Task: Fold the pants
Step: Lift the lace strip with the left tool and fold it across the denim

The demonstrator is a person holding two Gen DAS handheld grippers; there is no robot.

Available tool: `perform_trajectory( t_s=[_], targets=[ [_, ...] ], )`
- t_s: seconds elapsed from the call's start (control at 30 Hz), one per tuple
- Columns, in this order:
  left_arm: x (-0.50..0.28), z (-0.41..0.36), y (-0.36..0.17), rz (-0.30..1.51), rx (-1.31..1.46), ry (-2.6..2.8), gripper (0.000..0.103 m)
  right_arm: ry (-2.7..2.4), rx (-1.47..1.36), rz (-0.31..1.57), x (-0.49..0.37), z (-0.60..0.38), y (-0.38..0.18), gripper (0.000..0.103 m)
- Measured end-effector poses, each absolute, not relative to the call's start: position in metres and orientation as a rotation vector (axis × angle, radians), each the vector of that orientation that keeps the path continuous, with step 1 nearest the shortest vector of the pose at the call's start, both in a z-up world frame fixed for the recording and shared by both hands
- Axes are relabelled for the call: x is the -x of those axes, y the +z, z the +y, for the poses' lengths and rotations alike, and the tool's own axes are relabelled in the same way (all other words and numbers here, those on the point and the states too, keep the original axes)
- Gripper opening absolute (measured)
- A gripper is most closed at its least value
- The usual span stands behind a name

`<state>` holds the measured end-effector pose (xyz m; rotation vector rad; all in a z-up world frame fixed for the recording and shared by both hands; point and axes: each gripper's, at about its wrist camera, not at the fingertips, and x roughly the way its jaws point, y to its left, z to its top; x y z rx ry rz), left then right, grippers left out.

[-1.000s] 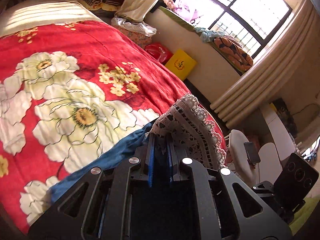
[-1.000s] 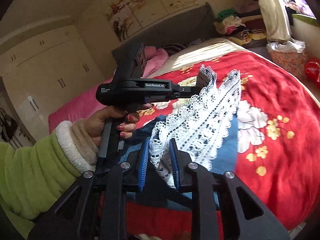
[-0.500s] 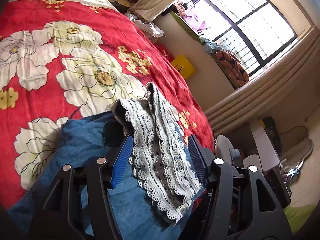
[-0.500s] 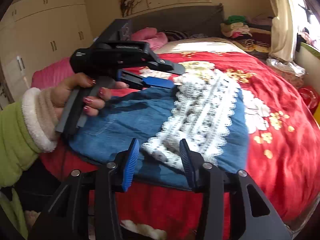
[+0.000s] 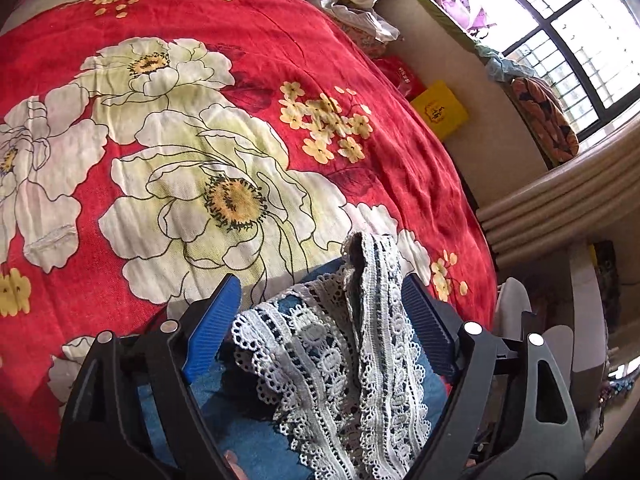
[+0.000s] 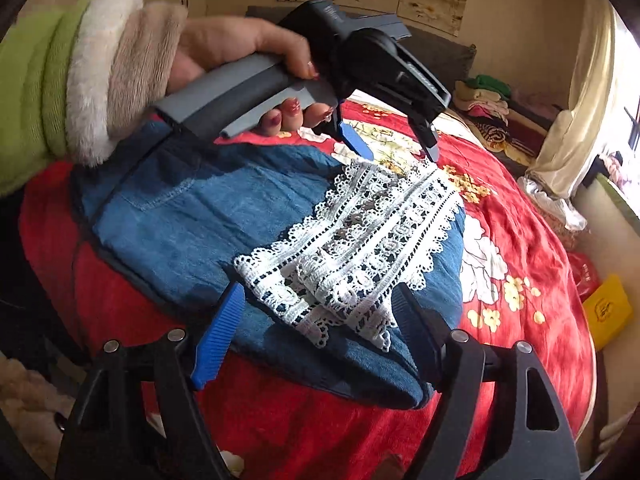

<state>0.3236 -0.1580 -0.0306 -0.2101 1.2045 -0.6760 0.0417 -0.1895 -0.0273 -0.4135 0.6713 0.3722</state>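
The blue denim pants lie folded on the red flowered bedspread, with their white lace hem laid on top. In the left wrist view the lace hem lies rumpled over the denim. My left gripper is open, its jaws either side of the lace's far end; it also shows in the right wrist view, held by a hand. My right gripper is open and empty over the lace's near edge.
The bedspread stretches ahead of the left gripper. A yellow box and a red bag lie on the floor by the window wall. Stacked clothes lie at the far end of the bed.
Both grippers let go of the lace hem and opened wide. The hem dropped from held up to lying on the denim, and both grippers drew back slightly.
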Motion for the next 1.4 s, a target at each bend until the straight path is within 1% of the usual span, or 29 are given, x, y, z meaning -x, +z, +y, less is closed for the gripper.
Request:
perform_trajectory(
  t_s=[0.03,0.1,0.13,0.17,0.2,0.23,0.27,0.3,0.33,0.37,0.43,0.57,0.7,0.8,1.0,1.03,1.27,1.3,1.33,1.4],
  targets=[
    [-0.326,-0.159,-0.032,1.214,0.201,-0.670,0.077,0.355,0.435,0.675,-0.045,-0.188,-0.031,0.072],
    [-0.330,-0.162,-0.034,1.228,0.207,-0.676,0.077,0.363,0.419,0.696,-0.050,-0.189,-0.033,0.048],
    [-0.331,-0.163,-0.034,1.240,0.217,-0.690,0.077,0.387,0.380,0.711,-0.053,-0.191,-0.033,0.027],
    [-0.332,-0.167,-0.035,1.250,0.221,-0.707,0.077,0.391,0.344,0.715,-0.054,-0.195,-0.032,0.021],
    [-0.330,-0.170,-0.034,1.254,0.215,-0.714,0.077,0.395,0.309,0.718,-0.055,-0.199,-0.031,0.019],
    [-0.329,-0.175,-0.033,1.255,0.205,-0.728,0.072,0.406,0.269,0.719,-0.056,-0.205,-0.031,0.017],
    [-0.328,-0.180,-0.033,1.257,0.185,-0.738,0.065,0.419,0.223,0.720,-0.056,-0.210,-0.029,0.015],
    [-0.328,-0.183,-0.032,1.253,0.164,-0.731,0.042,0.438,0.166,0.723,-0.057,-0.217,-0.027,0.015],
    [-0.327,-0.185,-0.032,1.251,0.158,-0.738,0.022,0.454,0.112,0.724,-0.058,-0.224,-0.024,0.014],
    [-0.327,-0.187,-0.032,1.250,0.160,-0.753,0.014,0.474,0.064,0.719,-0.058,-0.230,-0.021,0.014],
    [-0.324,-0.188,-0.030,1.245,0.151,-0.766,0.010,0.499,0.024,0.694,-0.054,-0.235,-0.012,0.014],
    [-0.317,-0.177,-0.021,1.219,0.162,-0.791,0.008,0.542,-0.023,0.669,-0.048,-0.237,0.003,0.014],
    [-0.305,-0.144,-0.007,1.177,0.209,-0.790,0.008,0.613,-0.020,0.644,-0.037,-0.224,0.011,0.014],
    [-0.294,-0.115,-0.005,1.153,0.225,-0.749,0.008,0.656,0.023,0.664,-0.035,-0.206,0.004,0.014],
    [-0.279,-0.065,-0.024,1.152,0.311,-0.691,0.008,0.682,0.099,0.750,-0.038,-0.174,-0.024,0.014],
    [-0.276,-0.060,-0.025,1.148,0.325,-0.695,0.008,0.682,0.107,0.755,-0.037,-0.173,-0.026,0.017],
    [-0.256,-0.052,-0.024,1.109,0.342,-0.712,0.008,0.679,0.082,0.759,-0.032,-0.184,-0.026,0.017],
    [-0.254,-0.051,-0.023,1.103,0.349,-0.729,0.010,0.673,0.066,0.760,-0.033,-0.189,-0.026,0.017],
    [-0.252,-0.051,-0.024,1.103,0.348,-0.735,0.019,0.660,0.058,0.765,-0.034,-0.191,-0.027,0.017],
    [-0.250,-0.046,-0.027,1.111,0.353,-0.697,0.033,0.655,0.056,0.776,-0.036,-0.194,-0.029,0.017]
  ],
)
